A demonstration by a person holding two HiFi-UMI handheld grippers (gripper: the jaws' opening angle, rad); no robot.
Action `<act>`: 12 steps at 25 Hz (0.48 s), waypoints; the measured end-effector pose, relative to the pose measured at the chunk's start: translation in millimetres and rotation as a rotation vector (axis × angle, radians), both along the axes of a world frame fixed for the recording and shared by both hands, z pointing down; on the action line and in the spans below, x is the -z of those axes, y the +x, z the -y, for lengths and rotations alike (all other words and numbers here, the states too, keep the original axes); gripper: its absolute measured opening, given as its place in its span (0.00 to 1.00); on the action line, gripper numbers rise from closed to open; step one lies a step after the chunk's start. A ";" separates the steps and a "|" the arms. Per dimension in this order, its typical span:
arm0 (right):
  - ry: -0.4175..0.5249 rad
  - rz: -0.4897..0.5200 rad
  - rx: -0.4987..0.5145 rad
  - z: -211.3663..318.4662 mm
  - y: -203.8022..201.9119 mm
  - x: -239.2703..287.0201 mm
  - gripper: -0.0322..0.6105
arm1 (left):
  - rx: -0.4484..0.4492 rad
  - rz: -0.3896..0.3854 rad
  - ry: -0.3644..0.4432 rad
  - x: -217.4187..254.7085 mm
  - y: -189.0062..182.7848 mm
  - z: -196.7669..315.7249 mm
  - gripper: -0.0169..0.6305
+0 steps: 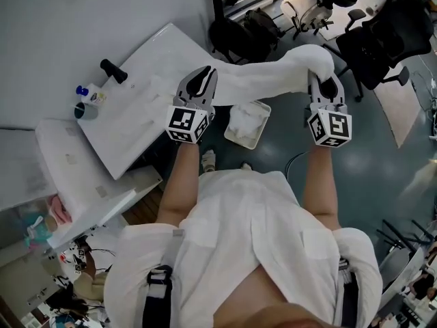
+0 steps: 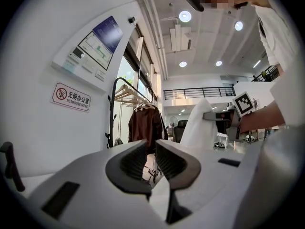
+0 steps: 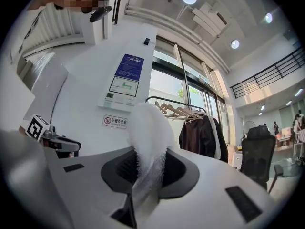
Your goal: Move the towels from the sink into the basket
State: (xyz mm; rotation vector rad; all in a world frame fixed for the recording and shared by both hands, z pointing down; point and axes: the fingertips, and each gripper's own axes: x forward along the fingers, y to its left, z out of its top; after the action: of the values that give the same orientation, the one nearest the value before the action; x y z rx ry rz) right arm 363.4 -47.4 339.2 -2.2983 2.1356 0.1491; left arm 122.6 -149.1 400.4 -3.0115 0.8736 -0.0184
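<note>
The left gripper (image 1: pixel 201 75) and right gripper (image 1: pixel 321 80) each clamp one towel (image 1: pixel 266 77) end (stretched taut); so it can probably drop flat into the basket (image 1: pixel 265 110).

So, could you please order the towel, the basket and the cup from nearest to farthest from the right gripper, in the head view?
1. Towel: clamped in the right gripper itself.
2. Basket: just to its left, lower down.
3. Cup: far left.

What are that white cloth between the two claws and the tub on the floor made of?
The towel looks like cotton terry, matte; fuzzy pile and fraying edge show in the right gripper view. The basket is probably rigid plastic, smooth white, judging by its thin straight walls; too small to be sure.
</note>
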 end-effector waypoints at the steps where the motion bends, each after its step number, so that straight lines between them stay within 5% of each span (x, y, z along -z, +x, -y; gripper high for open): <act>1: -0.002 0.000 0.003 -3.9 3.8 -0.7 0.21 | 0.002 -0.002 -0.002 -0.7 3.6 -3.3 0.10; 12: -0.138 0.031 0.019 -31.3 21.8 -61.4 0.21 | 0.023 -0.001 -0.014 -8.0 18.0 -30.2 0.10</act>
State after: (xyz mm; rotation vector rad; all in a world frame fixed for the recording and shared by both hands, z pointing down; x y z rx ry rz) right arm 385.1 -16.1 400.6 -2.3333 2.2189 -0.0344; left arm 140.6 -119.0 408.5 -3.0140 0.9120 -0.0237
